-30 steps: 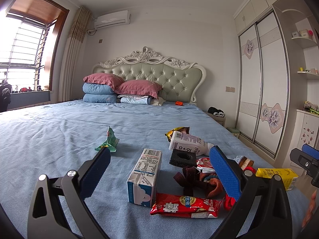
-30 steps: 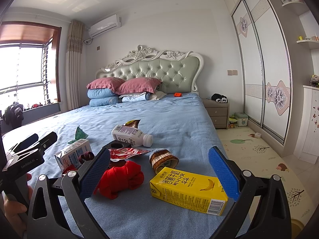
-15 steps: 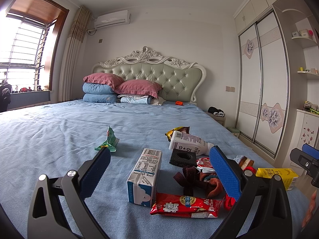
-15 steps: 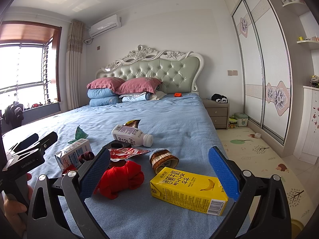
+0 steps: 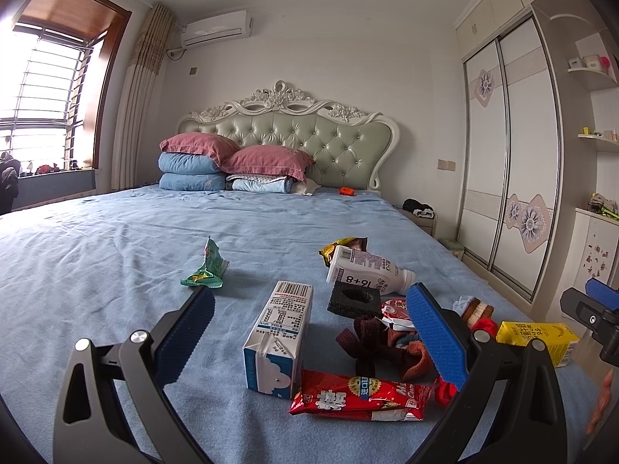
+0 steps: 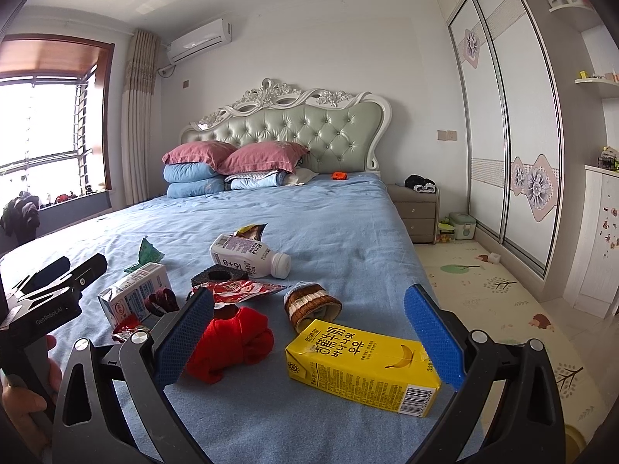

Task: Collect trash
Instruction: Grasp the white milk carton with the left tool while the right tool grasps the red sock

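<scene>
Right tongs (image 6: 307,332) gape empty over the bed (image 6: 348,212), the yellow milk carton (image 6: 361,371) lying between them, long axis toward 4 o'clock. Left tongs (image 5: 309,334), also spread and empty, frame the white-and-blue carton (image 5: 278,334) at 12 o'clock.
</scene>
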Tool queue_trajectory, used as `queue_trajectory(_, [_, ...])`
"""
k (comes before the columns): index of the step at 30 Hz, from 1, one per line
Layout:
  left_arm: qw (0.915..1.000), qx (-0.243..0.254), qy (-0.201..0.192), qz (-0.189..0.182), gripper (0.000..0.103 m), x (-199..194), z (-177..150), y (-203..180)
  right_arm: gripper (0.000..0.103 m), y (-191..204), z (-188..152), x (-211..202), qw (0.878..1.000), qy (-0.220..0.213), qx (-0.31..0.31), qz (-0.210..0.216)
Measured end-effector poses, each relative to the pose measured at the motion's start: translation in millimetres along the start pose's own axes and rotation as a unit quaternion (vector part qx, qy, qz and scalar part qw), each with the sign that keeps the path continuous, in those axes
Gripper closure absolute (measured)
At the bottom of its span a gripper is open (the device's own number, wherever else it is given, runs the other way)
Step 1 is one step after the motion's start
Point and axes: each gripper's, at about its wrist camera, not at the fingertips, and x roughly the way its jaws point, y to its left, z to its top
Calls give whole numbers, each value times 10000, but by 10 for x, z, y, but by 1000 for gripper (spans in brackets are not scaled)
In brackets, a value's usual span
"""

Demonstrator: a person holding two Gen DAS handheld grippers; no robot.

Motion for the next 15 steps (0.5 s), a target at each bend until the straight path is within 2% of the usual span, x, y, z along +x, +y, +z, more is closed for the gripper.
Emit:
queue_trajectory(7, [9987,52,503,16,4,192,22,-20,8,-10,78,79,9996,274,48,40])
queue_trajectory(15, [9946,37,1032,-82,4,384,27,-14,8,76,109,289,9901,1162,596,514])
